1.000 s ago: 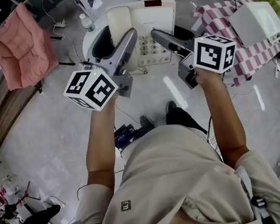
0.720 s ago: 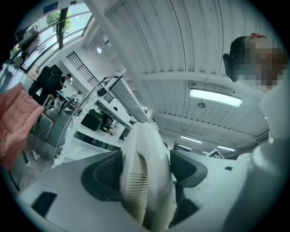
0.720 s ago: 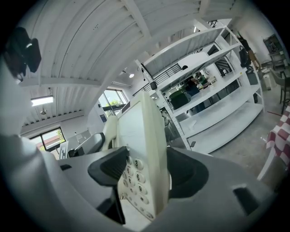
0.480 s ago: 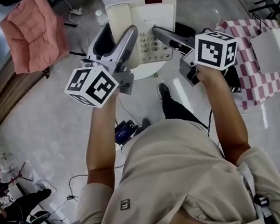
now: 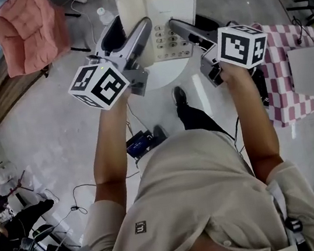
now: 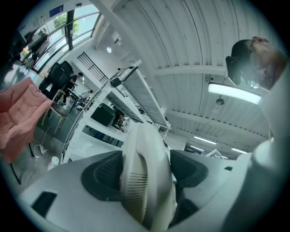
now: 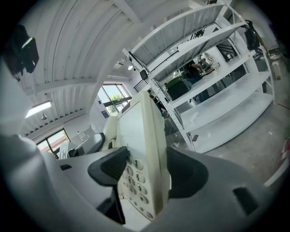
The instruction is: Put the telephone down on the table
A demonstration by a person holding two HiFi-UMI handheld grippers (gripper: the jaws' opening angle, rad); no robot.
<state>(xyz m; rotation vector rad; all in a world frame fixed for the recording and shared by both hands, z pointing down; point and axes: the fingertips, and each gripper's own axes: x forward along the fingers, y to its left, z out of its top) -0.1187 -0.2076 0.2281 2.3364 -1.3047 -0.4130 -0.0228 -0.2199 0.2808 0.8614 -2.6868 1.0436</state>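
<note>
Telephone keypad up, handset lengthwise away; left gripper and right gripper clamp it.

The keypad of the telephone is showing the digits 3 and 6 on its keys in the right gripper view; the neighbouring digits are blurring out. A small patch on the person's shirt is carrying a mark too small to read.

Grey floor with a pink cushion left, checked cloth right; white shelving under strip lights.
</note>
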